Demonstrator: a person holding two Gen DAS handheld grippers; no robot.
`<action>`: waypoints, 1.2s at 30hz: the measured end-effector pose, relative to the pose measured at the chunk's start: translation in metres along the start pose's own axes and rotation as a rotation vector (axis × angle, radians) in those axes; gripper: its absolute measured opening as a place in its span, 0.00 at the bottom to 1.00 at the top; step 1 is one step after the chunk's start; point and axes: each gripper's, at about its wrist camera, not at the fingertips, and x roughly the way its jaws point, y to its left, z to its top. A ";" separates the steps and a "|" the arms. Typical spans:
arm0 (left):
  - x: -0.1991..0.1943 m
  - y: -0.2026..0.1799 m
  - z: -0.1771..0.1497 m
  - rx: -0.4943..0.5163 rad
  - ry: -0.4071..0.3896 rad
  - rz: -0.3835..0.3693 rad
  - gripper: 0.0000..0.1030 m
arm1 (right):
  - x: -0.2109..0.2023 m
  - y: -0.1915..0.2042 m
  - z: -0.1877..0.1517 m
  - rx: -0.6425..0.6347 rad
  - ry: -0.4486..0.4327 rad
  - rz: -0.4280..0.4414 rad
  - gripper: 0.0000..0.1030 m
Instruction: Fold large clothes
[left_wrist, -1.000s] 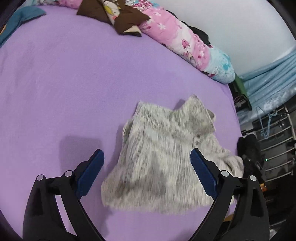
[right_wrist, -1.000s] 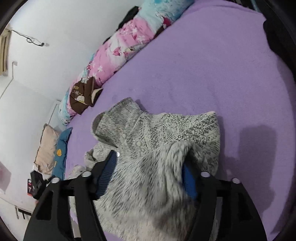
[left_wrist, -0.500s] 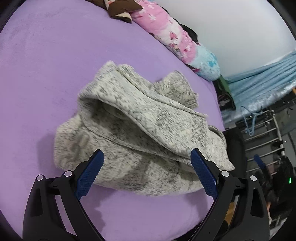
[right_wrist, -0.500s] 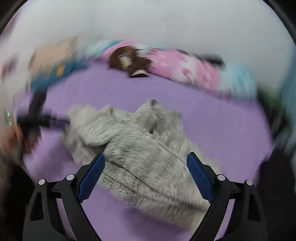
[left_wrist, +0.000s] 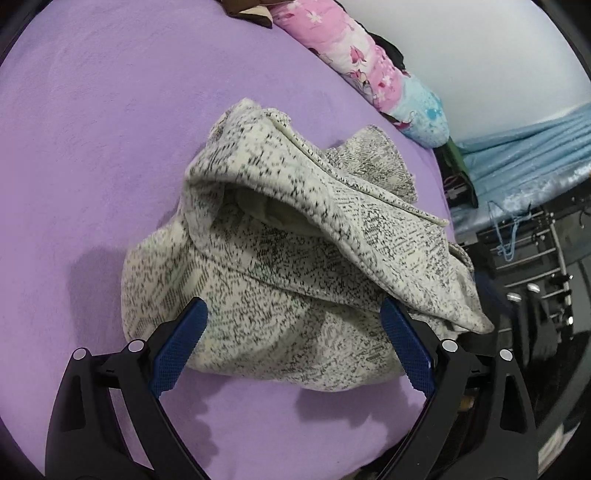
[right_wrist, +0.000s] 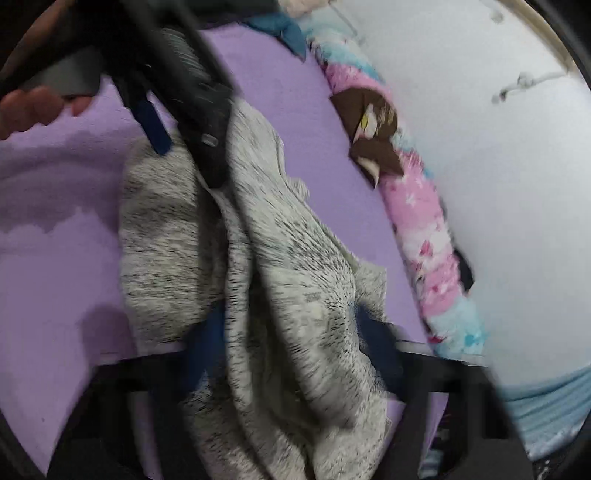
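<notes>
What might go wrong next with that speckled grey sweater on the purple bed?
1. The grey sweater lies bunched in thick overlapping layers, so the right gripper, whose jaws are closing with cloth between them, may pinch several layers instead of one edge.
2. It sits near the edge of the purple bed; a pull that way might drag it off.
3. The left gripper hangs open over the same heap, so the two may collide.

Home bedrm; purple bed (left_wrist: 110, 110), floral bolster (left_wrist: 354, 55), white wall (left_wrist: 480, 55)
</notes>
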 end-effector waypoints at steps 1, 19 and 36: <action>0.000 0.001 0.001 -0.002 0.001 0.005 0.88 | 0.005 -0.012 0.002 0.043 0.011 0.023 0.37; 0.017 -0.005 0.016 0.085 0.031 0.059 0.88 | 0.122 -0.135 0.023 0.214 0.170 0.137 0.16; 0.036 -0.033 0.022 0.170 0.029 0.166 0.88 | 0.106 -0.196 -0.018 0.296 0.194 0.148 0.73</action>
